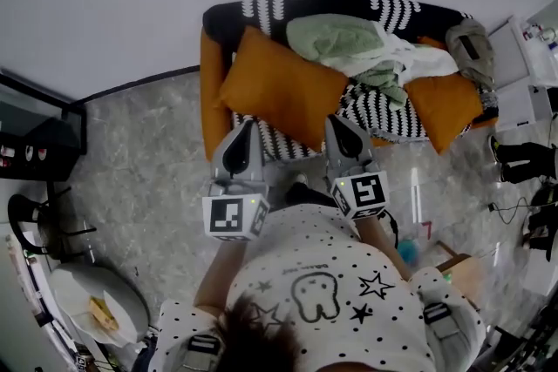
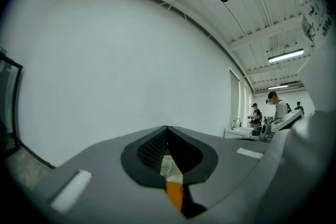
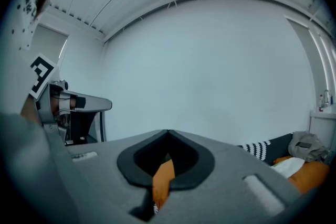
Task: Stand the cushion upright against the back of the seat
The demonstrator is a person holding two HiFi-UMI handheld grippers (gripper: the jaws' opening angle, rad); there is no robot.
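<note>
A large orange cushion lies tilted over the left half of the black-and-white striped sofa, its far corner near the sofa's black back. My left gripper is shut on the cushion's near left edge, and my right gripper is shut on its near right edge. In the left gripper view the left gripper has its jaws together with a strip of orange cushion fabric pinched between them. The right gripper view shows the right gripper the same way, with orange cushion fabric in the slot.
A second orange cushion, green and white cloths and a grey bag lie on the sofa's right half. A white wall stands behind it. A black shelf is at the left, white cabinets at the right.
</note>
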